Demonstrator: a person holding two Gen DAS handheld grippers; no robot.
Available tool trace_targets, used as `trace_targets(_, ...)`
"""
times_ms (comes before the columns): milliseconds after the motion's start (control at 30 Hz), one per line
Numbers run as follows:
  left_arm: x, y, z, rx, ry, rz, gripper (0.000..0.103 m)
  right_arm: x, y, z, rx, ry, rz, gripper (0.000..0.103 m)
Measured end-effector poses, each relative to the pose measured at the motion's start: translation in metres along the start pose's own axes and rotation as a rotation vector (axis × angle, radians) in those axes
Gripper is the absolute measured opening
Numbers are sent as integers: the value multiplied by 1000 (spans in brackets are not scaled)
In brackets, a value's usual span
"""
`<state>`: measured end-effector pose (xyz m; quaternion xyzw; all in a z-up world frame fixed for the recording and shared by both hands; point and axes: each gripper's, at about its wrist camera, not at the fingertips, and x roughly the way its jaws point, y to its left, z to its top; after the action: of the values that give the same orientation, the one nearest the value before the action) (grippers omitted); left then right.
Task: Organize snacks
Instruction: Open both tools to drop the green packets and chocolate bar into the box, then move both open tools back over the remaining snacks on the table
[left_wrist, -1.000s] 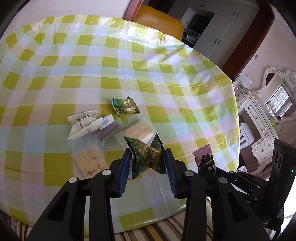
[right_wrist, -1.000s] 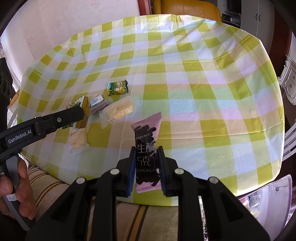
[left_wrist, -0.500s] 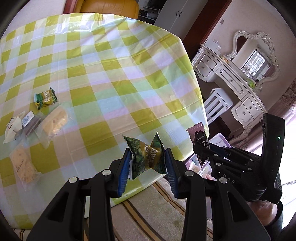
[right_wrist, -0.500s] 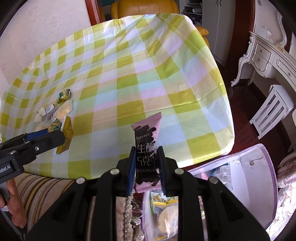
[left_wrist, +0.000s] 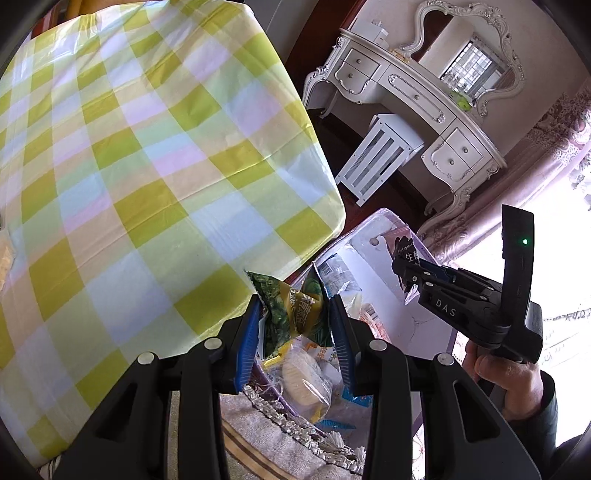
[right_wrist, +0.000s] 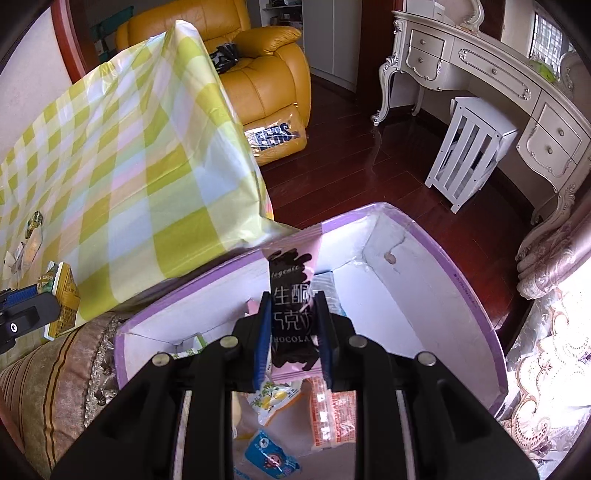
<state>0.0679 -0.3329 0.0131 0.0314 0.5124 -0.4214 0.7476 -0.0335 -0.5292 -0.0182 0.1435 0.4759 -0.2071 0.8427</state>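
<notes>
Left tongs (left_wrist: 293, 325) grip a green packet (left_wrist: 291, 314), held over the purple box (right_wrist: 476, 306) beside the bench (left_wrist: 147, 155). Right tongs (right_wrist: 291, 332) clamp a pink chocolate bar (right_wrist: 291, 291) above the same box. Both tongs hide much of the snacks inside; the bar's lower end is covered, labels mostly unreadable

1. The left gripper (left_wrist: 294, 325) pinches a green snack packet (left_wrist: 291, 314) beside the checked tablecloth (left_wrist: 147, 147).
2. The right gripper (left_wrist: 405, 275) holds a pink chocolate wrapper (left_wrist: 400, 245) above a purple-rimmed box (left_wrist: 384, 295) of snacks.
</notes>
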Motion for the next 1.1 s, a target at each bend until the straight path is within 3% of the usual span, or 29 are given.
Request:
trace_targets(300, 25, -21, 1, 36, 64, -31, 38, 5, -30, -1, 70, -5, -27, 28)
trace_targets(467, 28, -18, 0, 18, 75, -45, 44, 3, -29, -1, 83, -16, -29, 54)
trace_targets(833, 8, 5, -1, -47, 16, -19, 45, 0, 2, 5, 34, -15, -2, 69)
trace_targets(1100, -21, 32, -3, -79, -69, 70, 46, -8, 37, 14, -7, -28, 38, 75)
